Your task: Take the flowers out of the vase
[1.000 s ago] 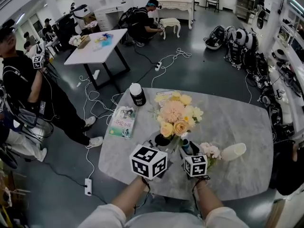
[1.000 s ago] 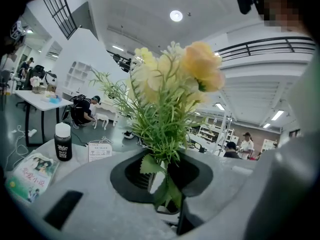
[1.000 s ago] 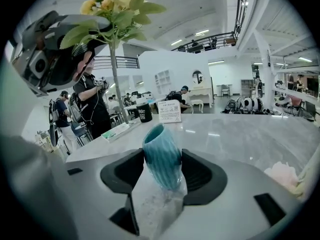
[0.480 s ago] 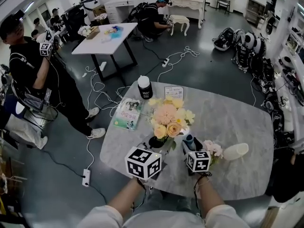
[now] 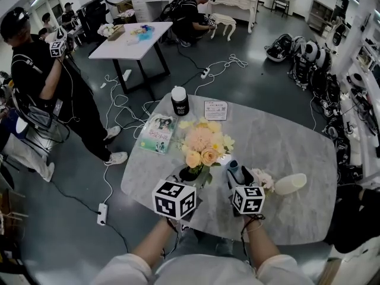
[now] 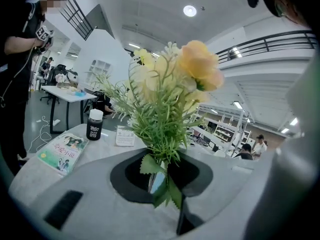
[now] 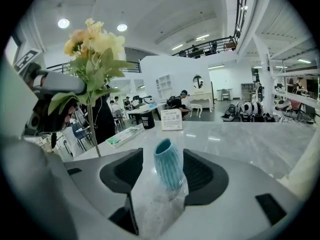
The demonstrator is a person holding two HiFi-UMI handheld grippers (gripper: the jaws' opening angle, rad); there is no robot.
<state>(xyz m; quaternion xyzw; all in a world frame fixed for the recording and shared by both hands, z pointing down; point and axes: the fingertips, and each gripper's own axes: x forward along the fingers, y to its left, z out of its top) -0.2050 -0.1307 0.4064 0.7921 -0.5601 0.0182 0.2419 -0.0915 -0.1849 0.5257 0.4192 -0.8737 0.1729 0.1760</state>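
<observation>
A bouquet of peach and yellow flowers [image 5: 202, 144] stands free of the vase, its green stems [image 6: 161, 170] pinched between the jaws of my left gripper [image 5: 189, 176]. In the left gripper view the blooms [image 6: 195, 66] rise above the jaws. To its right my right gripper [image 5: 236, 176] is shut on a small ribbed blue vase [image 5: 233, 168], which leans slightly between the pads [image 7: 168, 163]. The right gripper view shows the bouquet [image 7: 92, 46] off at the left, apart from the vase.
On the grey marble table [image 5: 291, 138] lie a pink flower bunch [image 5: 263, 180], a white vase on its side [image 5: 291, 183], a book [image 5: 157, 133], a black bottle [image 5: 179, 101] and a card [image 5: 215, 110]. People, cables and a white table [image 5: 133, 37] fill the floor beyond.
My left gripper has carried the bouquet leftward and a little down, widening the gap to the vase. The right gripper with the vase has risen slightly.
</observation>
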